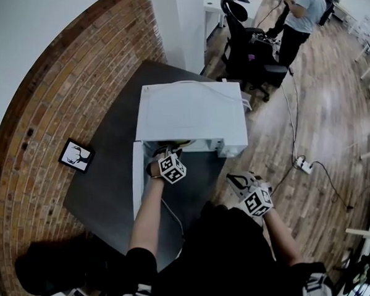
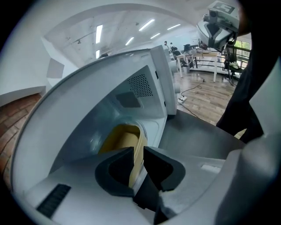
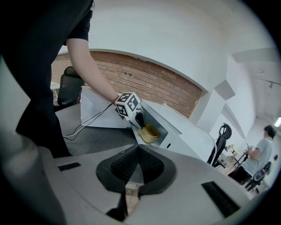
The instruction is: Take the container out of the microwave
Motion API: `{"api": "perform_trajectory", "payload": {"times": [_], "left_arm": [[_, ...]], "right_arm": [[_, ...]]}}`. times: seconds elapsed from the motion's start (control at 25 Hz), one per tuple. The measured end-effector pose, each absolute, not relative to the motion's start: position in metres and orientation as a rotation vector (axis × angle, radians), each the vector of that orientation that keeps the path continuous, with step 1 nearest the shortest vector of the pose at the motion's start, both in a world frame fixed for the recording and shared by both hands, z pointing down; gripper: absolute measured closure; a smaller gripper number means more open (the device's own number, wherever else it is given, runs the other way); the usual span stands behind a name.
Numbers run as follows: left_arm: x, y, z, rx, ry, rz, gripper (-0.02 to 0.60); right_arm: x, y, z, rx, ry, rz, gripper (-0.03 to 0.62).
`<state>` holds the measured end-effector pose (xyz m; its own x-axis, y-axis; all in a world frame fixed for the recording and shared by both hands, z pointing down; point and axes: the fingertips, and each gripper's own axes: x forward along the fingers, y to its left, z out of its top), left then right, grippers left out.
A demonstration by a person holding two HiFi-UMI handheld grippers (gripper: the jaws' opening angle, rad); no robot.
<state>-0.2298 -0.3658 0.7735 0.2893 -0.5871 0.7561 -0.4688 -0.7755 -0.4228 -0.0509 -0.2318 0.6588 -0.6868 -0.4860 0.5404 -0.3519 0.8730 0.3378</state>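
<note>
Head view, item one: white microwave [image 1: 192, 110] on a dark grey table [image 1: 106, 179], its door [image 1: 137, 184] hinged at the 9 o'clock side and standing open toward 6 o'clock. The left gripper [image 1: 162, 155] is at the cavity mouth and the right gripper [image 1: 239, 180] hangs off the table's edge at 4 o'clock of it. Item two, left gripper view: we find the jaws closed on the near wall of the yellow container [image 2: 119, 139], one pad inside the rim and one outside. The container sits within the microwave, toward the front of the cavity; whether it is lifted off the cavity floor we cannot tell. Item three, right gripper view: jaws brought together, nothing between them. Step in hand, as we judge it: grasp made, withdrawal not yet done. The next move calls for a level pull toward 6 o'clock, clear of the door and the cavity lip, without tipping a thin-walled tub held by one side. Cross-reference: only the left gripper view shows the pinch on the rim. The head view hides nearly all of the container beneath the microwave's top and the gripper itself. The right gripper view alone shows the container's side framed in the opening.
</note>
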Motion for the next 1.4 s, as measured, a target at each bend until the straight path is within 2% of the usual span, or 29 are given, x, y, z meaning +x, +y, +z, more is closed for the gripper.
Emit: {"api": "perform_trajectory", "payload": {"times": [0.32,0.84,1.16,1.4], "left_arm": [[-0.229,-0.376,0.790,-2.387,0.953,-1.555,0.506],[-0.226,-0.386,0.805,-2.309,0.888,-1.619,0.506],[-0.223,-0.382,0.800,-2.309,0.900,-1.589,0.545],[-0.222,-0.377,0.802,-2.309,0.892,-1.600,0.549]], "right_arm": [[-0.043,-0.234,0.665,0.639,-2.377,-0.240,0.594],[-0.029,-0.237,0.666,0.671,-2.345,-0.221,0.594],[-0.030,-0.234,0.668,0.672,-2.340,-0.230,0.594],[-0.027,-0.232,0.669,0.681,-2.334,-0.218,0.594]]}}
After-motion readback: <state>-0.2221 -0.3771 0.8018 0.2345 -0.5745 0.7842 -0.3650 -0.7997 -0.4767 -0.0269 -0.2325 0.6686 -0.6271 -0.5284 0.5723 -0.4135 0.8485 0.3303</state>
